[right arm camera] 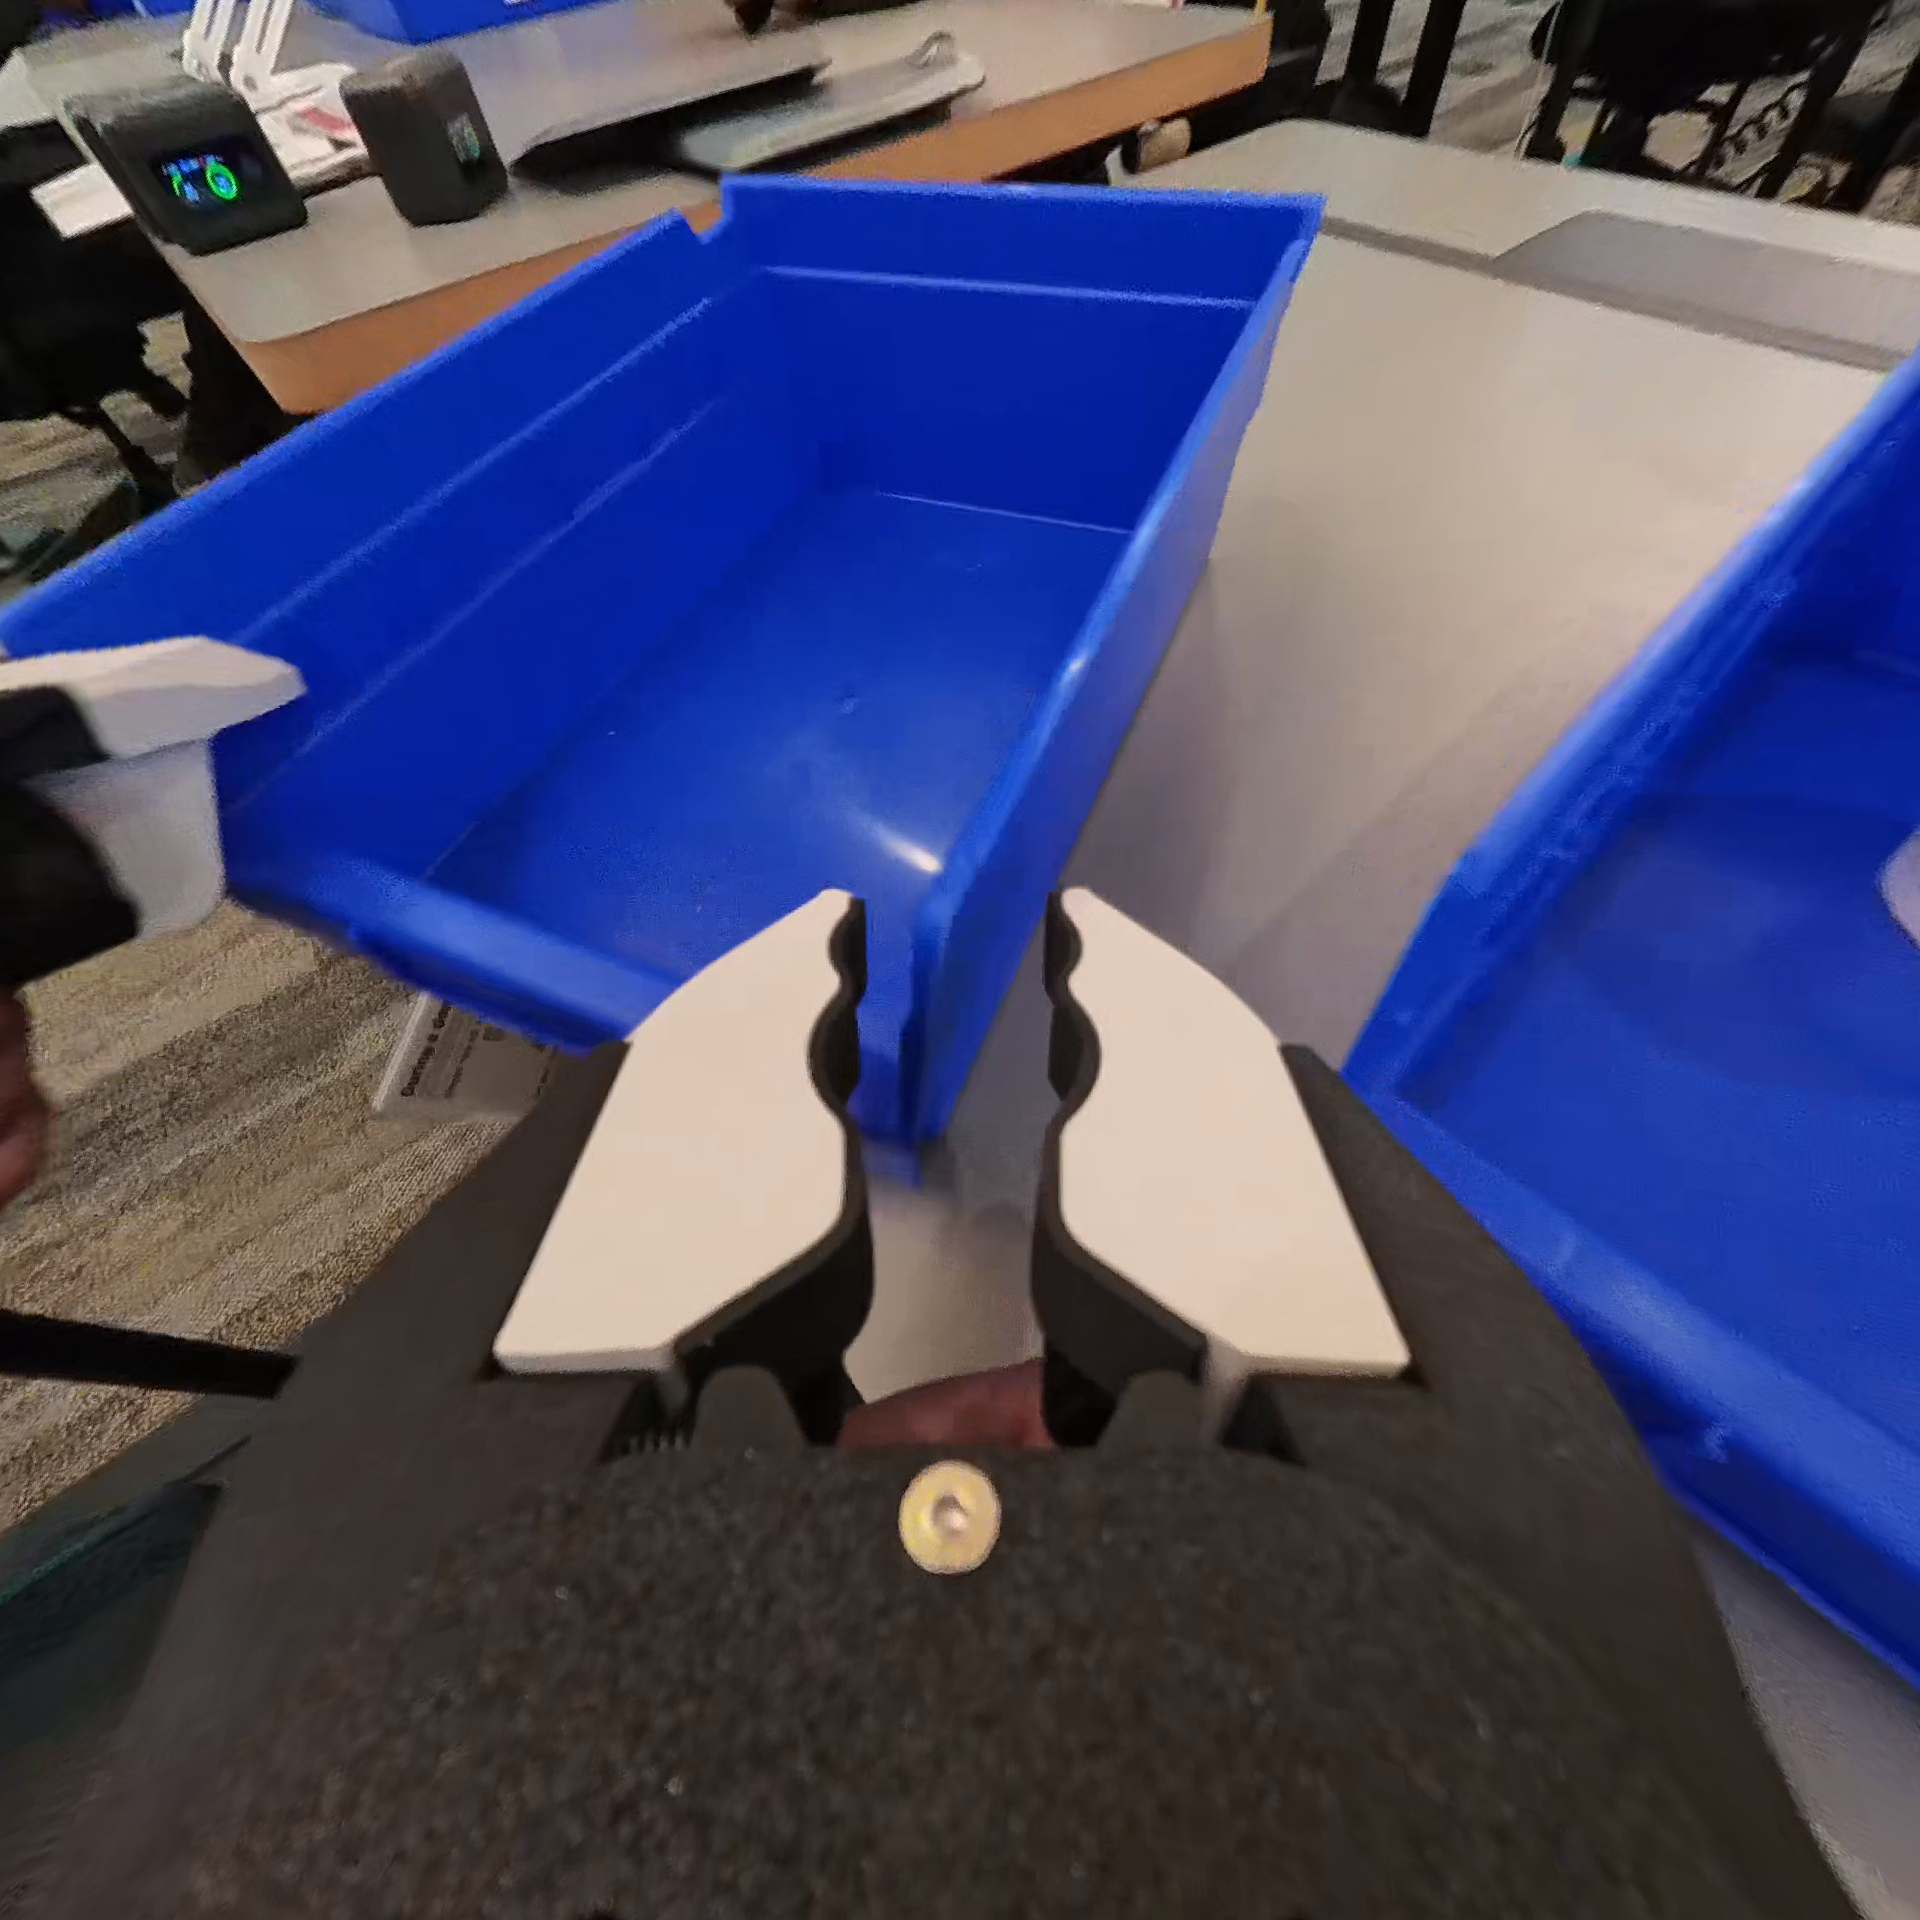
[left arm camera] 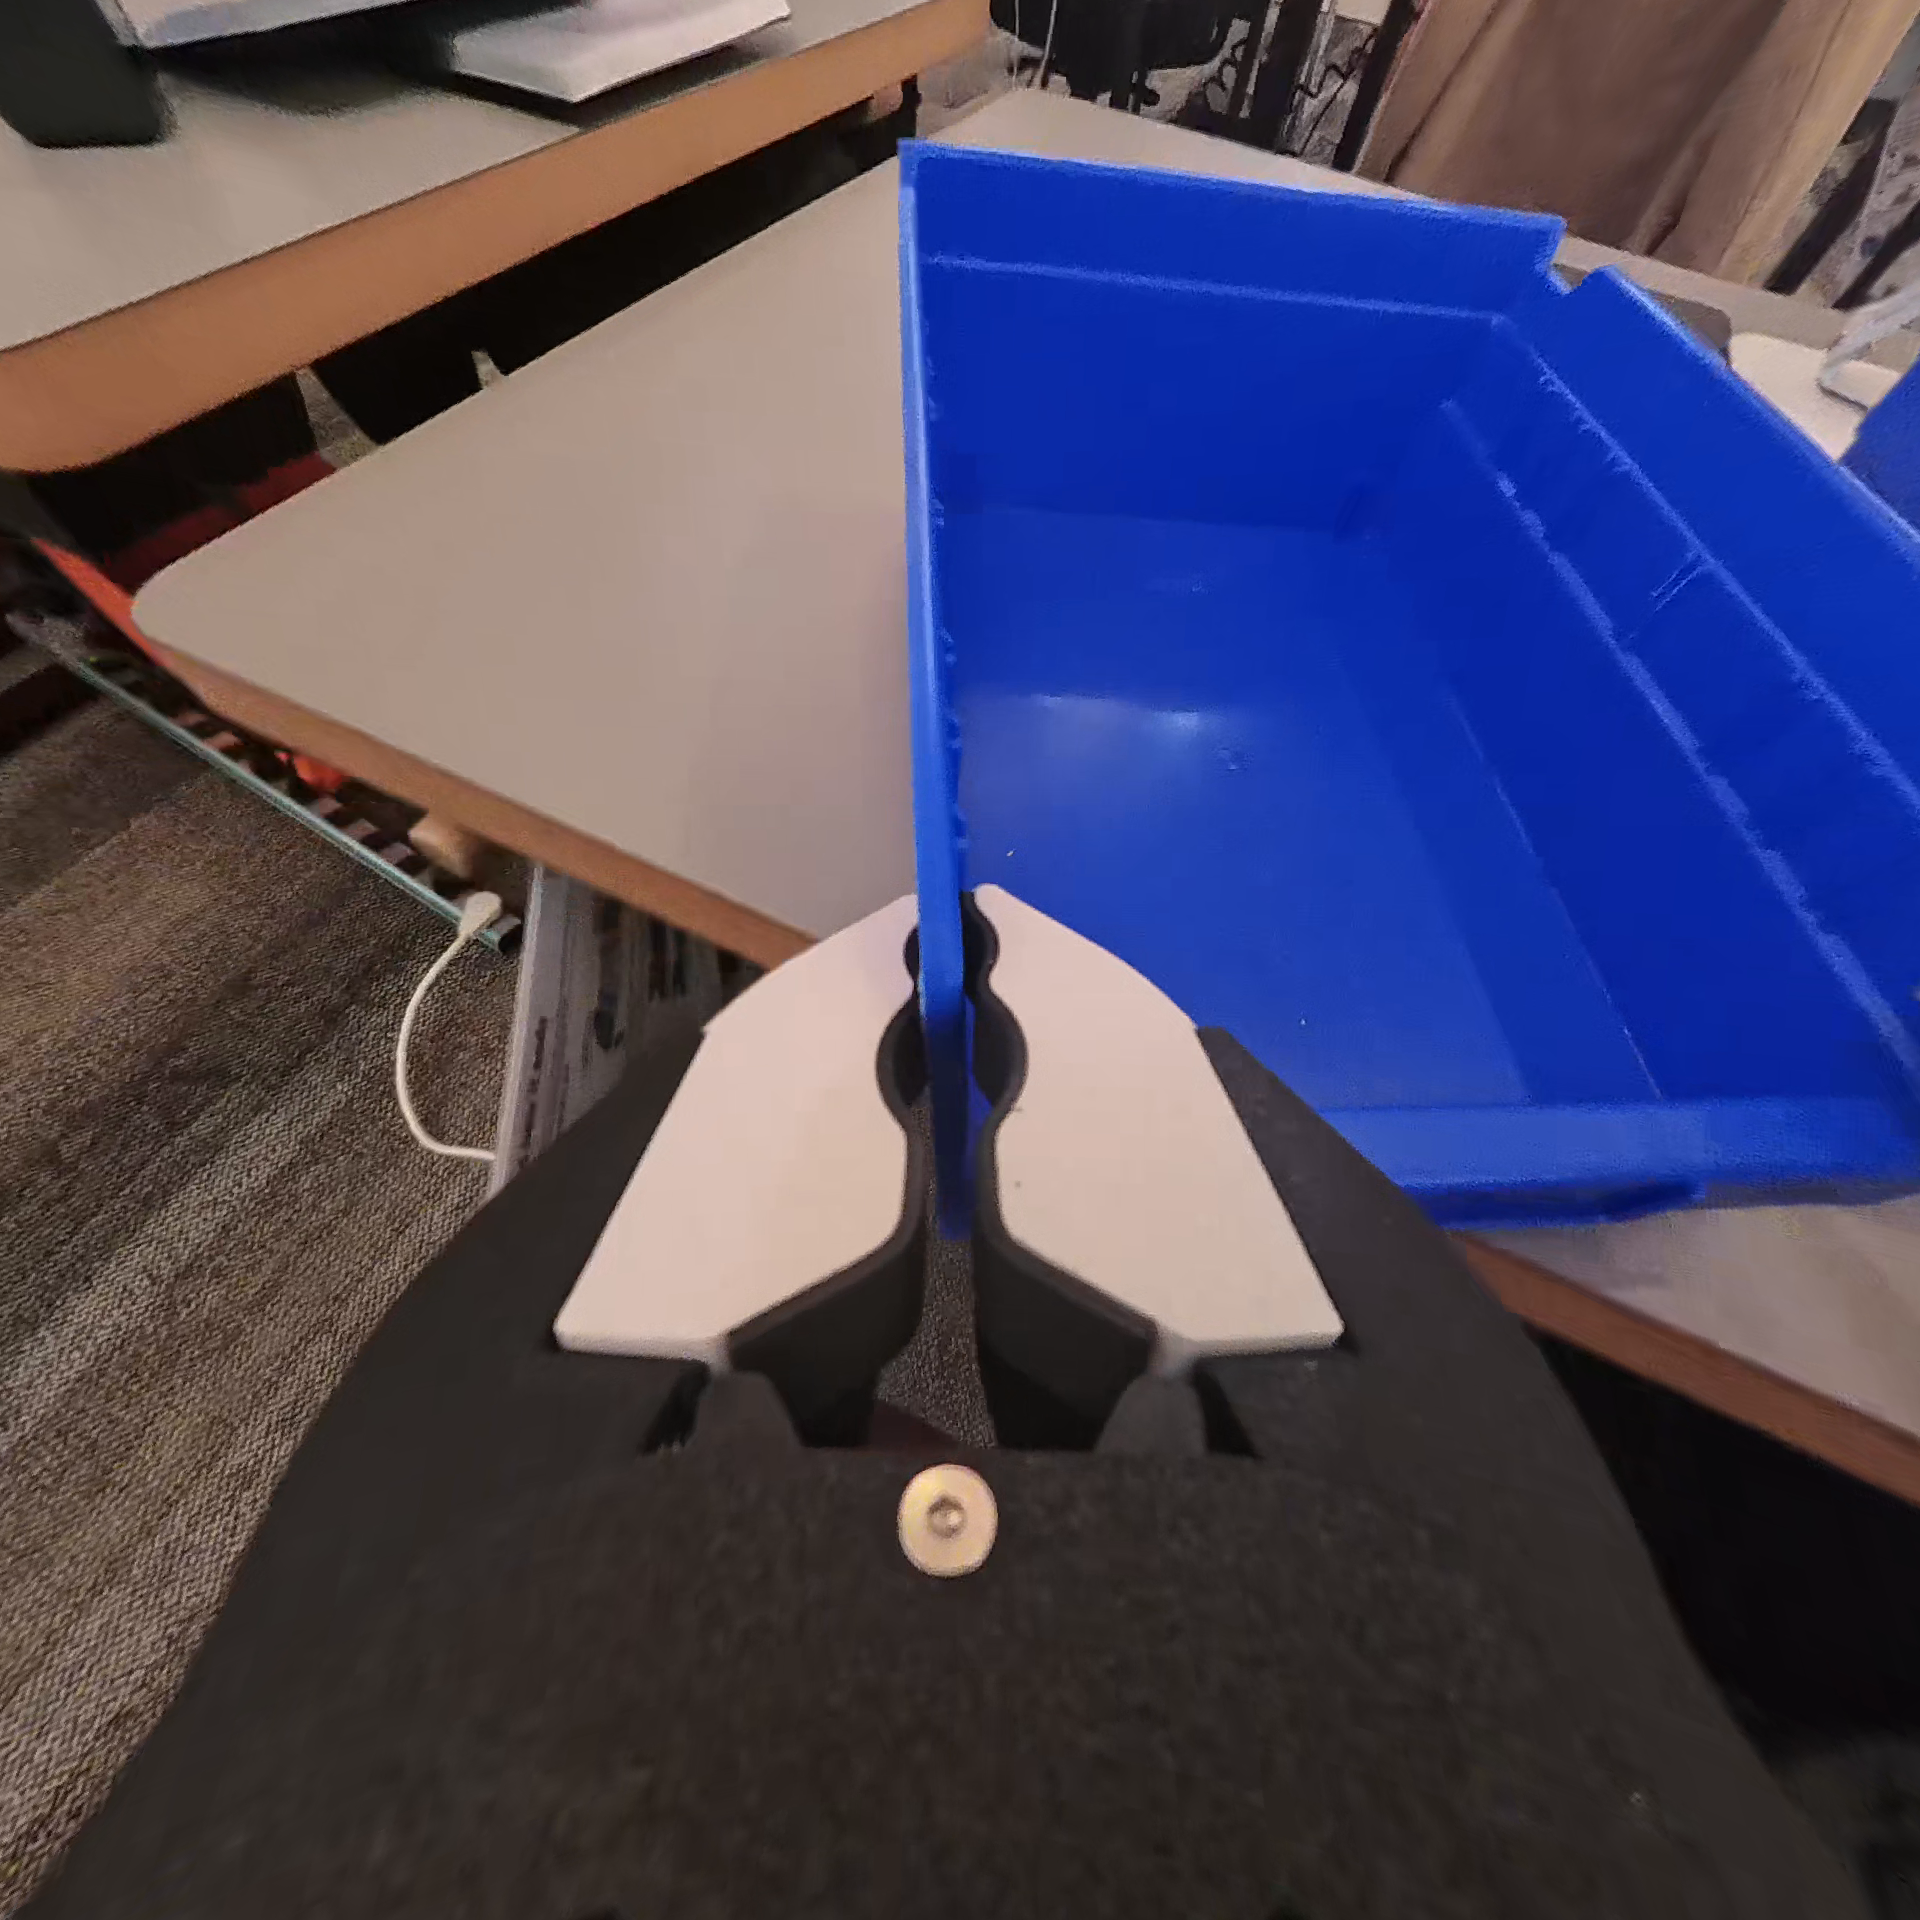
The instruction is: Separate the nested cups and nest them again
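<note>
There are no cups in view; the objects are blue plastic bins. One empty blue bin [left arm camera: 1299,727] stands at the grey table's [left arm camera: 623,582] front edge. My left gripper [left arm camera: 948,914] is shut on this bin's left side wall, with both pads pressed on the thin wall. The same bin [right arm camera: 727,675] shows in the right wrist view, with the left gripper [right arm camera: 156,727] at its left wall. My right gripper [right arm camera: 956,914] straddles the bin's right side wall with its jaws apart. A gap shows between each pad and the wall, so it is open.
A second blue bin [right arm camera: 1662,987] sits on the table to the right, with a strip of bare grey table [right arm camera: 1403,623] between the two bins; its corner also shows in the left wrist view [left arm camera: 1891,436]. Another table with dark devices [right arm camera: 197,177] stands behind. Carpet lies below at the left.
</note>
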A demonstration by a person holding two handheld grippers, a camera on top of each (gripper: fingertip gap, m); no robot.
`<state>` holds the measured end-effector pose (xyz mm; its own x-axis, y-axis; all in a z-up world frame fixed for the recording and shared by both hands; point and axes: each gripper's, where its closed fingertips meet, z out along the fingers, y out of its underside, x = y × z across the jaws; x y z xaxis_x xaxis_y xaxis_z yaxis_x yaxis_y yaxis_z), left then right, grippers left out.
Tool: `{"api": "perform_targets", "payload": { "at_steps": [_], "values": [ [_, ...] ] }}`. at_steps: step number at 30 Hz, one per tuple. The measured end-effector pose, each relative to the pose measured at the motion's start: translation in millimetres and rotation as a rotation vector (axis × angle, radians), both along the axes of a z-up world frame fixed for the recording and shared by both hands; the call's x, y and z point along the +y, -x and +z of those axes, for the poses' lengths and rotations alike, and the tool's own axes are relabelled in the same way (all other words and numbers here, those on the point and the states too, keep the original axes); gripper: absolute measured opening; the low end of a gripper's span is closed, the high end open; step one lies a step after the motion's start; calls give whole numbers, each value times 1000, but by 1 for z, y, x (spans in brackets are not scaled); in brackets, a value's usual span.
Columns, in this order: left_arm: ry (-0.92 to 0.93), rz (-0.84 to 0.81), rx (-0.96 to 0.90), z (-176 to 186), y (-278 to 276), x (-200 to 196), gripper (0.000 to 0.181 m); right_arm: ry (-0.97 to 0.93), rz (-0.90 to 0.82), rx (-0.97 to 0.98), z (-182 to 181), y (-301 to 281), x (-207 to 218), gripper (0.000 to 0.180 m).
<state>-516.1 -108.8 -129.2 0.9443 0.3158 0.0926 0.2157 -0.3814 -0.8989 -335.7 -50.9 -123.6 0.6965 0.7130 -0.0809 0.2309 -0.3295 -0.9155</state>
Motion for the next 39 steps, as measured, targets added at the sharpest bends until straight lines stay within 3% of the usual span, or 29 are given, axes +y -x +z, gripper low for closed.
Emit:
{"api": "perform_targets", "payload": {
  "at_steps": [5, 10, 15, 19, 25, 31, 34, 39],
  "values": [
    [-61, 75, 86, 7, -25, -35, 3, -52, -99, -26, 4, -5, 11, 4],
    [-333, 168, 219, 83, -43, -51, 3, -320, -163, 77, 87, -23, 4, 4],
    [-497, -43, 273, 162, -114, -9, 4, -481, -347, 125, 177, -118, 18, 3],
    [-547, -232, 223, 189, -206, 42, 4, -478, -555, 134, 196, -224, 31, 3],
    [-481, -555, 171, 182, -386, 95, 5, -381, -856, 75, 174, -410, 26, 3],
    [-289, -761, 152, 105, -538, 111, 5, -158, -984, 30, 100, -552, 21, 3],
    [-192, -796, 138, 59, -574, 117, 5, -62, -992, 10, 59, -583, 28, 3],
    [-81, -795, 138, 9, -582, 123, 6, 45, -938, 8, 5, -588, 40, 3]
  ]
}}
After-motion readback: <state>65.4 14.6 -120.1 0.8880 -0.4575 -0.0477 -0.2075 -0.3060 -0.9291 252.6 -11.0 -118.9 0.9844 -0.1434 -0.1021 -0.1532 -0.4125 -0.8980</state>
